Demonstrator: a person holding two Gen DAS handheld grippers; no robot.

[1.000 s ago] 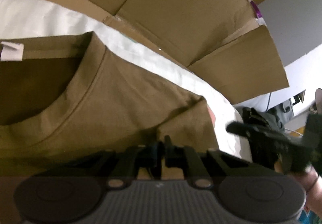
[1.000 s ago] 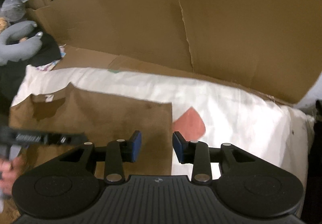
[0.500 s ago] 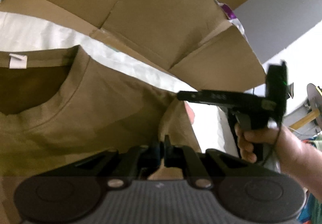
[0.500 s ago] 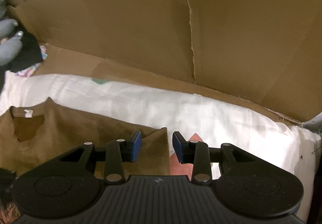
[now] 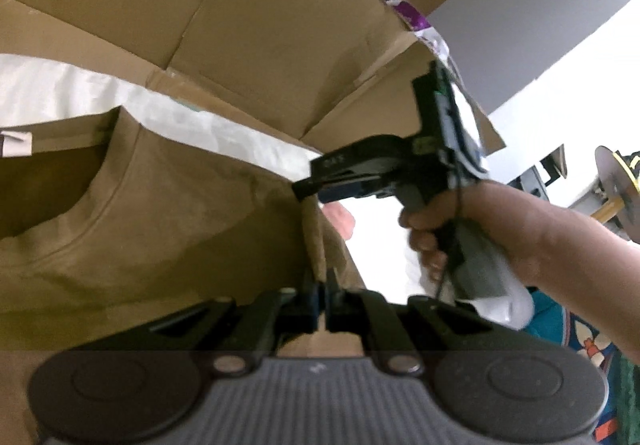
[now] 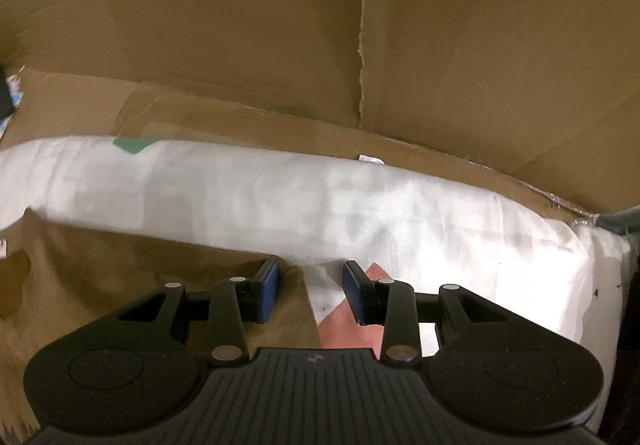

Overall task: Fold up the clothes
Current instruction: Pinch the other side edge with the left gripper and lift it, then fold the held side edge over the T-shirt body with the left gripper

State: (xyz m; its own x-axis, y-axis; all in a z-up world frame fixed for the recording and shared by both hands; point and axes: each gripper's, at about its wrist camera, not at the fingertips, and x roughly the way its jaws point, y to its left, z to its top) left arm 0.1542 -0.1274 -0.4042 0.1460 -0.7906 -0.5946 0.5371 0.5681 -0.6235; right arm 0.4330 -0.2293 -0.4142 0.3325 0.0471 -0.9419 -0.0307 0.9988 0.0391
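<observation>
T-shirt (image 5: 168,213) cut off left, hem hidden behind left claw (image 5: 320,293), distant clutter blurred

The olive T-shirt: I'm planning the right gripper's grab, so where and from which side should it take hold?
Probably the T-shirt's far right corner. The right gripper, jaws open, already hangs over that edge on the white sheet; come from above, one jaw slipping under the hem. The left gripper is shut on the nearer edge.

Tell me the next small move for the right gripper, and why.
Probably ease the right gripper down onto the olive T-shirt's right edge and close. Its jaws stand open above that edge, gripping nothing, over the white sheet, while the left gripper is already shut on a pinch of the shirt.
</observation>
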